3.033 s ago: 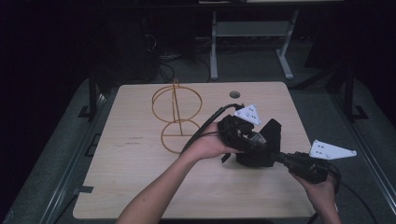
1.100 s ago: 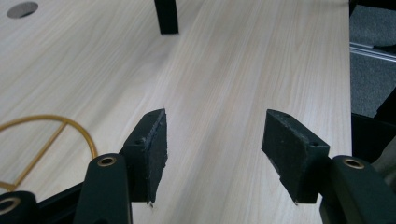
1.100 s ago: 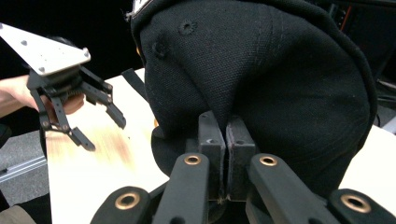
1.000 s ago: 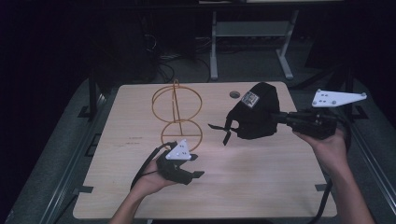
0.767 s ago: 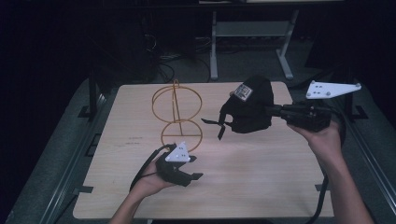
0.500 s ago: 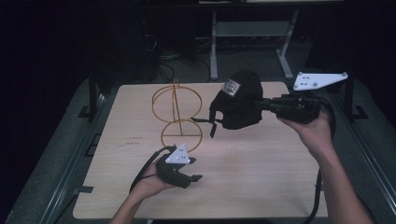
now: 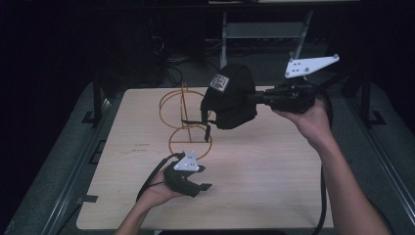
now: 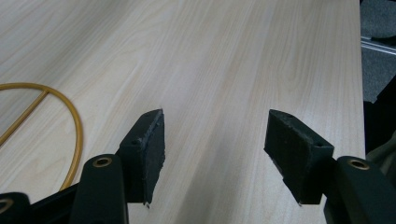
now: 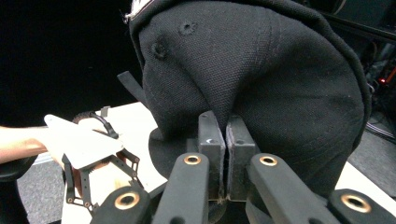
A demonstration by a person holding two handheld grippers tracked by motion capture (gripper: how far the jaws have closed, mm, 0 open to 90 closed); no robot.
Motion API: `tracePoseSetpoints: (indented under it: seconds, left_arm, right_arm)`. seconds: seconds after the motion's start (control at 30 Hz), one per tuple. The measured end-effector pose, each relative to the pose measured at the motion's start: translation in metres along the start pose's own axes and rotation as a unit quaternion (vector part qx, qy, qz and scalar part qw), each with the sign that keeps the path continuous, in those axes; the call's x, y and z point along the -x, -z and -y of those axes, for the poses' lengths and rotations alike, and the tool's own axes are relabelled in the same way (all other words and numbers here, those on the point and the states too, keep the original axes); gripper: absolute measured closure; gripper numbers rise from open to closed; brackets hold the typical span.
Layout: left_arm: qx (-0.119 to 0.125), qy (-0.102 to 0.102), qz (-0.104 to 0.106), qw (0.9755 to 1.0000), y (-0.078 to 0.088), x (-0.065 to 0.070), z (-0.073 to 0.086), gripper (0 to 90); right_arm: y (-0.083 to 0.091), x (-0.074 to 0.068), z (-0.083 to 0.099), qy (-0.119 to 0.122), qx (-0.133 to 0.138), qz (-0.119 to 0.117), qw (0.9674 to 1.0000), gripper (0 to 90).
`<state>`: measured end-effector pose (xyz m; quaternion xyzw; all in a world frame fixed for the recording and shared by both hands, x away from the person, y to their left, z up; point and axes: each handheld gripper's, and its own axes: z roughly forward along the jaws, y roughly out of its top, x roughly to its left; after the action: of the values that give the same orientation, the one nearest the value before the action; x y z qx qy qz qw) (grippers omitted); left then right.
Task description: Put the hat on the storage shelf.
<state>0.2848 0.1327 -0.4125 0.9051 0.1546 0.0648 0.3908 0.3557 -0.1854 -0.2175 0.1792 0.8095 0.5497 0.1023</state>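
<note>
The right tongs (image 7: pixel 262 98) were clenched on a fold of a black cap (image 7: pixel 230 98), holding it in the air above the far part of the wooden counter (image 7: pixel 274 176). In the right gripper view the two black jaws stood pressed together with the cap's (image 9: pixel 261 79) cloth pinched between them, and the crown rose above them, hollow side turned away, so what lay inside it could not be told. A white label (image 7: pixel 219 82) sat on the cap's upper left, and a thin strap (image 7: pixel 207 128) dangled from its lower edge. The cap hung just beside a yellow wire stand (image 7: pixel 187 120), made of an upright ring over a flat ring on the counter; whether the two touched could not be told.

The left tongs (image 7: pixel 201 185) rested low over the near part of the counter, well apart from the cap, released, with nothing between the jaws. In the left gripper view the pads (image 8: pixel 152 144) stood wide over bare wood, with an arc of the yellow stand (image 8: pixel 74 135) at the left edge.
</note>
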Motion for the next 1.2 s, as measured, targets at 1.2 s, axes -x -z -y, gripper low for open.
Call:
tracePoseSetpoints:
  seconds: [1.2]
  left_arm:
    - [-0.001, -0.007, 0.01, 0.9999, -0.002, 0.003, 0.0, 37.9]
  right_arm:
    - [-0.128, 0.023, -0.073, 0.014, -0.027, -0.057, 0.9979, 87.9]
